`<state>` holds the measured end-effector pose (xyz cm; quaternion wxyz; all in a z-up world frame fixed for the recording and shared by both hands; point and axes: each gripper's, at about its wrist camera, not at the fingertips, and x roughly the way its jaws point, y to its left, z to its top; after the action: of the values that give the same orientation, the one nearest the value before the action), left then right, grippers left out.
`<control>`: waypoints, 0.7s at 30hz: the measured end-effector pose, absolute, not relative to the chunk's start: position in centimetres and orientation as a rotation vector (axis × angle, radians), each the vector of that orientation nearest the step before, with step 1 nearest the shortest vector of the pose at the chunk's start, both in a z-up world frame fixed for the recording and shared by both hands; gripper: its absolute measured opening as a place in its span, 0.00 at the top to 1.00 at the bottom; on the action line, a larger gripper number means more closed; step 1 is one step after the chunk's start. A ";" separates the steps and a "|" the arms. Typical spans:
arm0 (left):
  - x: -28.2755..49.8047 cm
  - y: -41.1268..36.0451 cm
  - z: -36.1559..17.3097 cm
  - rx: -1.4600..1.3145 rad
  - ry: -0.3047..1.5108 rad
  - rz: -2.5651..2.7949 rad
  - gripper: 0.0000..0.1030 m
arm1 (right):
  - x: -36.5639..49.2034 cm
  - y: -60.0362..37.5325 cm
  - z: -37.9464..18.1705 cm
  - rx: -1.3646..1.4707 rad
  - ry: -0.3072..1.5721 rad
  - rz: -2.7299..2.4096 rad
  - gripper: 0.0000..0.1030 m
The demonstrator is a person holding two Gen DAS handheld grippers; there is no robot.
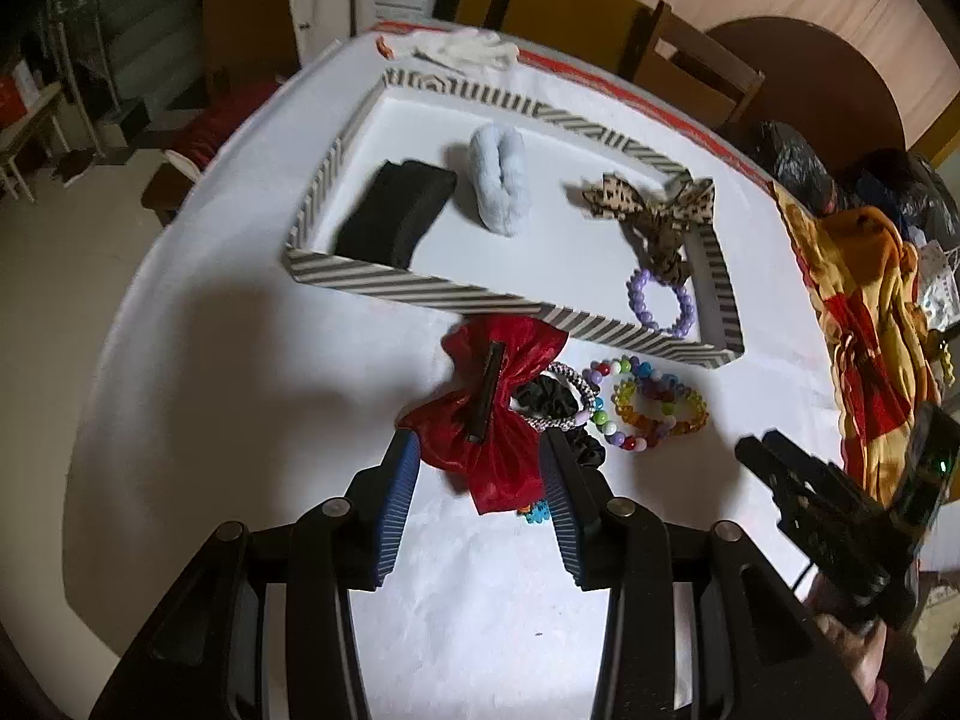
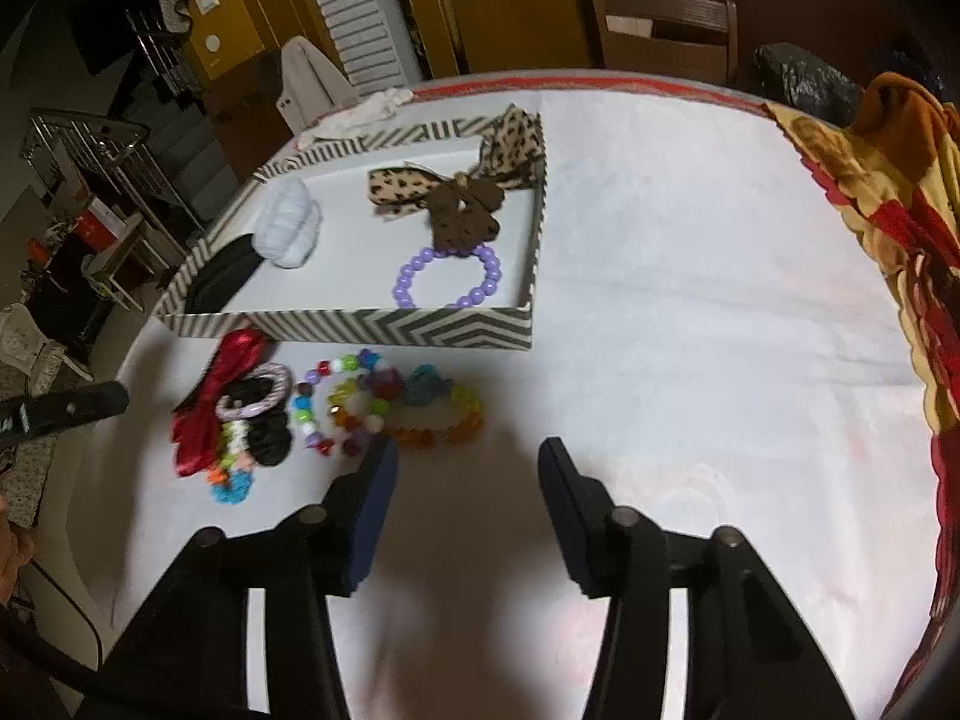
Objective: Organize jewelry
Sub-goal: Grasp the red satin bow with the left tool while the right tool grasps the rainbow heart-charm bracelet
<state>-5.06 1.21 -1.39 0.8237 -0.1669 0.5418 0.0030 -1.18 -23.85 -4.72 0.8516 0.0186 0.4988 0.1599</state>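
Note:
A striped tray (image 1: pixel 420 291) (image 2: pixel 360 327) holds a black pouch (image 1: pixel 393 210), a pale blue scrunchie (image 1: pixel 498 177), a leopard bow (image 1: pixel 660 210) (image 2: pixel 456 192) and a purple bead bracelet (image 1: pixel 660 303) (image 2: pixel 447 279). In front of it lie a red bow clip (image 1: pixel 492 414) (image 2: pixel 210 408), a black scrunchie (image 1: pixel 552 399), multicolour bead bracelets (image 1: pixel 636 405) (image 2: pixel 372 408) and an amber bracelet (image 2: pixel 444 420). My left gripper (image 1: pixel 480 462) is open, its fingers either side of the red bow. My right gripper (image 2: pixel 465 456) is open and empty, just in front of the bracelets.
The white tablecloth (image 2: pixel 690 300) covers the table. A red and yellow cloth (image 1: pixel 864 300) (image 2: pixel 888 210) lies at the right edge. A white glove (image 1: pixel 462 51) lies behind the tray. Chairs (image 2: pixel 666 24) stand beyond the far edge.

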 end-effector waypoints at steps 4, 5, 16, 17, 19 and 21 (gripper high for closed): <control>-3.9 1.1 -2.7 -0.364 1.183 -0.024 0.54 | 0.5 -22.9 -6.1 -0.002 1.061 0.328 0.52; -3.4 1.0 -3.1 -0.362 1.189 -0.032 0.54 | 0.9 -22.7 -6.4 -0.011 1.063 0.329 0.52; 0.1 0.4 -6.5 -0.338 1.275 -0.072 0.54 | 2.9 -21.5 -8.3 -0.047 1.079 0.345 0.68; 0.3 0.5 -6.7 -0.338 1.282 -0.072 0.54 | 2.9 -21.4 -8.4 -0.056 1.072 0.348 0.73; 0.5 0.6 -7.4 -0.348 1.298 -0.079 0.54 | 2.9 -21.2 -8.4 -0.068 1.062 0.349 0.82; 0.4 0.8 -7.4 -0.355 1.281 -0.079 0.65 | 2.8 -21.1 -8.5 -0.077 1.053 0.353 0.90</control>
<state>0.37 0.78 -7.36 0.7865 -0.1649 0.5941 -0.0368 2.83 -21.13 -8.47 0.8490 -0.0367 0.4997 0.1677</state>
